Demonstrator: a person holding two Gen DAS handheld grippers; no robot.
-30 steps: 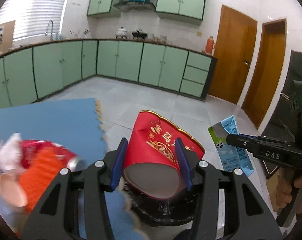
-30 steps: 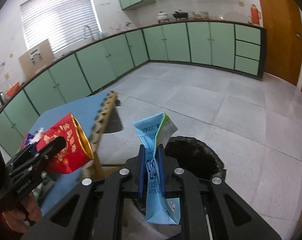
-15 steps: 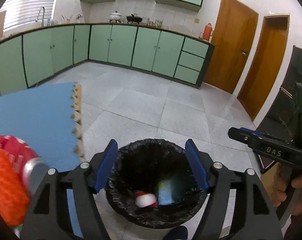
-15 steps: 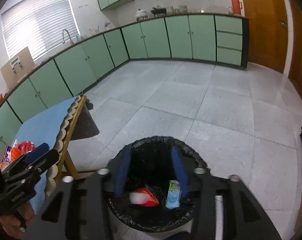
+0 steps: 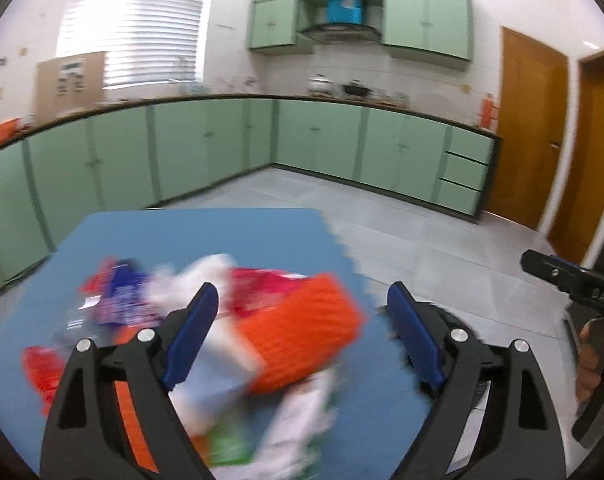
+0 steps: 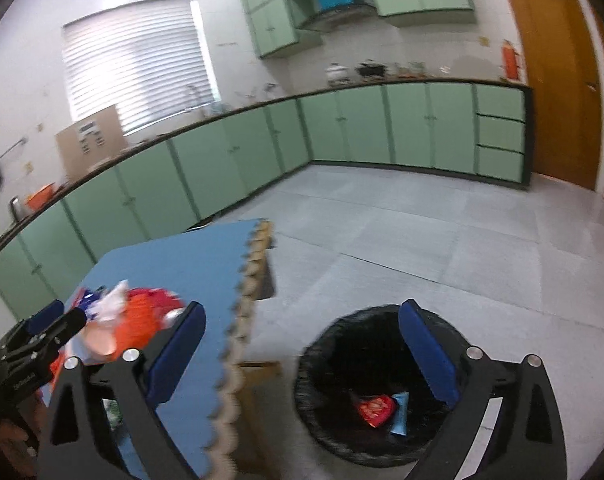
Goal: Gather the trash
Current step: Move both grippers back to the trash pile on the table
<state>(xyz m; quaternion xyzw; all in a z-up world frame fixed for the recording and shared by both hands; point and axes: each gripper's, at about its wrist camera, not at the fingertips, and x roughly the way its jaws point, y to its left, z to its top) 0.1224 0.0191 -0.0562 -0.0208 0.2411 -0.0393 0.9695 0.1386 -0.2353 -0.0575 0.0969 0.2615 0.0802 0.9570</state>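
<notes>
Currently, left gripper [image 5: 302,320] and right gripper [image 6: 302,344] are spread wide, empty; trash pile [image 5: 238,320] (blurred) sits lower centre, bin [image 6: 365,380] lower right.

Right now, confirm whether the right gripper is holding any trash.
No. The right gripper has its jaws spread wide with nothing between them, and the red wrapper lies in the black bin.

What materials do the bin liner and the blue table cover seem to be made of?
Bin liner: likely thin black plastic film, since its rim looks crinkled and ragged. Blue table cover: probably matte foam matting, going by its even colour and scalloped, puzzle-like edge; blur leaves this uncertain.
</notes>
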